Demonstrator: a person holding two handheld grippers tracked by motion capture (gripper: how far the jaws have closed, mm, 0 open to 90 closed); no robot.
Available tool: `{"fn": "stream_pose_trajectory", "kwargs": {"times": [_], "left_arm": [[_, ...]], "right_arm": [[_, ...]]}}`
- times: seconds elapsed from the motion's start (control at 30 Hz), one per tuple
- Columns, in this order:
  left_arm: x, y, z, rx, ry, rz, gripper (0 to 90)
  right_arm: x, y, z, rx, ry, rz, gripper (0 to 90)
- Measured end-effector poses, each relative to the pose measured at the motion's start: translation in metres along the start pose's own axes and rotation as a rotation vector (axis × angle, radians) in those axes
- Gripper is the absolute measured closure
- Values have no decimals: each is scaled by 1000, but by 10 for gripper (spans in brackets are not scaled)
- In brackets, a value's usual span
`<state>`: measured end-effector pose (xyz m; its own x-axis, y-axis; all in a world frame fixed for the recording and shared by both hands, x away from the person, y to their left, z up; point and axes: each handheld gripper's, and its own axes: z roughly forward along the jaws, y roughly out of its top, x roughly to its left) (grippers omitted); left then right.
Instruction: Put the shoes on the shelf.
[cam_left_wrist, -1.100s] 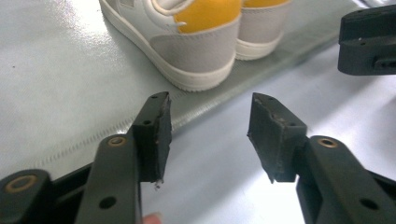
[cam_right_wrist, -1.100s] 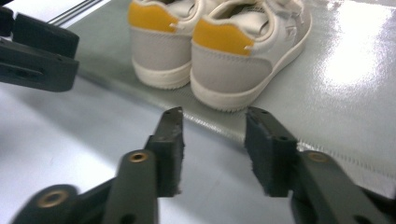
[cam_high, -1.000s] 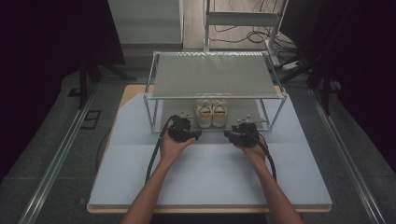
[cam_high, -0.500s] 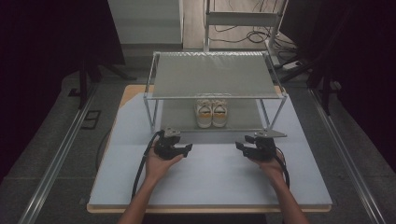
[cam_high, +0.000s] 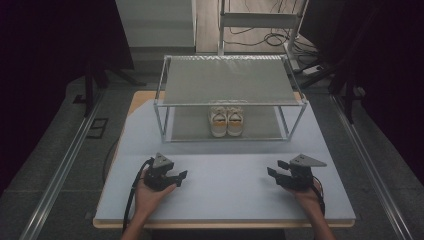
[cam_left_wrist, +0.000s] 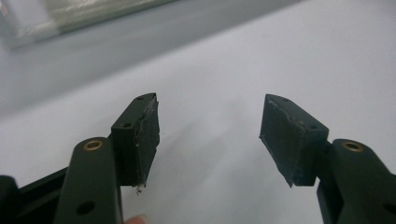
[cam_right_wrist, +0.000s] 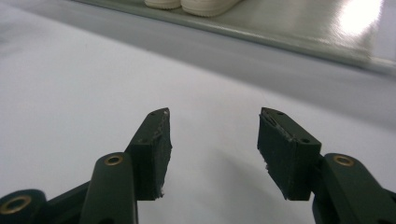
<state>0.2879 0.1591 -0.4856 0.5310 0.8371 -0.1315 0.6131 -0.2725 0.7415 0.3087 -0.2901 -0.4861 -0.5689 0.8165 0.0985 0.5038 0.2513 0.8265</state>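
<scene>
A pair of white shoes (cam_high: 226, 120) stands side by side on the lower shelf of a metal rack (cam_high: 225, 80) at the back of the table; their toes show at the top of the right gripper view (cam_right_wrist: 196, 4). My left gripper (cam_high: 178, 176) lies low over the near left of the pale tabletop (cam_high: 225, 197), well short of the rack. My right gripper (cam_high: 276, 169) sits at the near right. Both have just been opening and stand open, with nothing between the jaws of the left gripper (cam_left_wrist: 210, 135) or the right gripper (cam_right_wrist: 212, 149).
The rack's front lower rail (cam_right_wrist: 299, 44) crosses ahead of the right gripper. Its corner (cam_left_wrist: 28, 28) shows blurred at the top left of the left gripper view. Dark floor, rails and cables (cam_high: 260, 37) surround the table.
Both hands have drawn back from the rack's front towards the table's near edge and spread apart, the left one leftward and the right one rightward. The shoes stayed on the shelf.
</scene>
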Motion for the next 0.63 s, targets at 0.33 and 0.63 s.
{"fn": "stream_pose_trajectory", "kwargs": {"times": [0.33,0.63], "left_arm": [[6,-17,-10,16,20,-7,360],[6,-15,-10,-4,33,-3,346]], "right_arm": [[-12,-21,-26,-19,-40,34,441],[-13,-20,-25,-13,-40,22,435]]}}
